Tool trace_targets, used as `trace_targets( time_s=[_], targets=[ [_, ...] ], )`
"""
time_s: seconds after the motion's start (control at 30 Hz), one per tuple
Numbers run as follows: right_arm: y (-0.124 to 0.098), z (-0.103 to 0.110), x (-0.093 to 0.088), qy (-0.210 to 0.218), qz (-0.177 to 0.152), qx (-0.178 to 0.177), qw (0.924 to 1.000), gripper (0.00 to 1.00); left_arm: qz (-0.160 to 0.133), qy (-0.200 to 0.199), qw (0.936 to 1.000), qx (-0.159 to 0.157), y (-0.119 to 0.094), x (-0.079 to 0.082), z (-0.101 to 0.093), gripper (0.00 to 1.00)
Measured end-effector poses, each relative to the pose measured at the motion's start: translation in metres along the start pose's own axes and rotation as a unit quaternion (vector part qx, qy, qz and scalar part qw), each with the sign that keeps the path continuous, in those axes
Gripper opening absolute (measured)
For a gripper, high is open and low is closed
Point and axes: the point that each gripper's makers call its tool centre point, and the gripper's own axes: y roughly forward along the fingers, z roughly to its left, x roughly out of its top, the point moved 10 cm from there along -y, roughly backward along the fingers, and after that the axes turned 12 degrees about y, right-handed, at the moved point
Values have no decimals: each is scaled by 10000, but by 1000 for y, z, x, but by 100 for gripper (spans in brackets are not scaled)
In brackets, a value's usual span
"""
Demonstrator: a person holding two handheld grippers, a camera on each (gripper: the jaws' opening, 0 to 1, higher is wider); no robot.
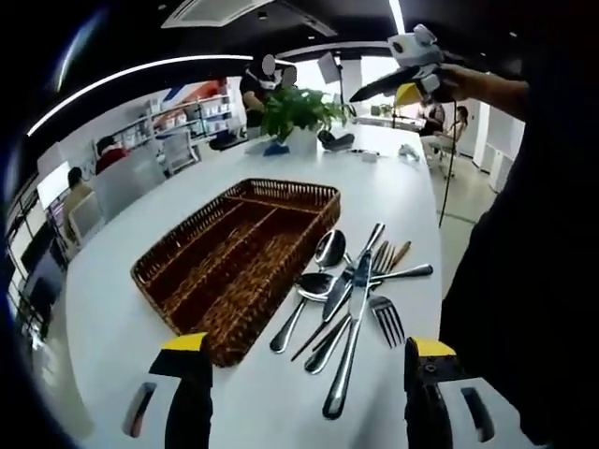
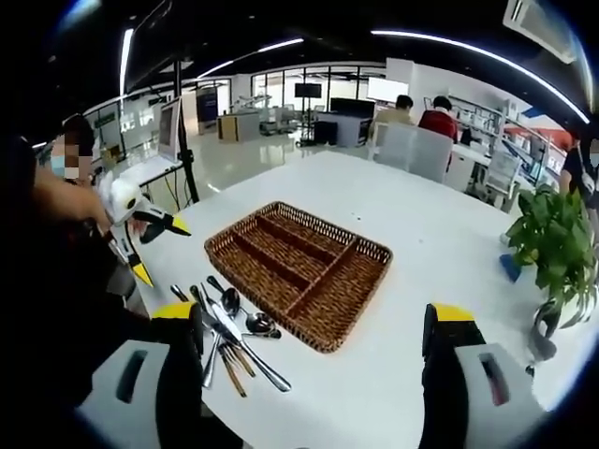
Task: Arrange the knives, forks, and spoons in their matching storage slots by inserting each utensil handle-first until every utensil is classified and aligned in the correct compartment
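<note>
- Left tongs: the two yellow-tipped jaws stand wide apart at the bottom of the left gripper view. They are released, hold nothing, and hover above the white desk.
- Wicker tray: sits on the desk ahead of the left tongs. It is rectangular, with long dividers forming parallel slots and one cross slot at the far end. All visible compartments hold nothing.
- Utensil pile: lies on the desk just to the right of the tray, near its right wall. Spoons, forks and a long knife overlap one another; the knife runs toward the left tongs, between the jaws but apart from them.
- Potted plant: stands on the desk well beyond the tray.
- Right tongs: in the right gripper view the jaws are likewise spread wide, released, and grasp nothing. In the left gripper view these tongs appear raised at the upper right, held by a hand.
- From the right gripper view, the utensils lie left of the tray, partly behind the left jaw.
</note>
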Motion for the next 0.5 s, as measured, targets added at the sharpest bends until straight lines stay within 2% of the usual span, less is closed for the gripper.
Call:
trace_targets(
  time_s=[0.13,0.23,0.5],
  targets=[
    [4,-1,-3,-22,50,25,10000,99,128,107,9997,-155,7,-1,-6,82],
    [6,-2,-5,-67,99,50,9999,99,174,156,9992,-328,13,-2,-9,74],
    [7,-3,-8,-44,95,48,9999,99,187,166,9980,-576,24,-6,-17,60]
  ],
)
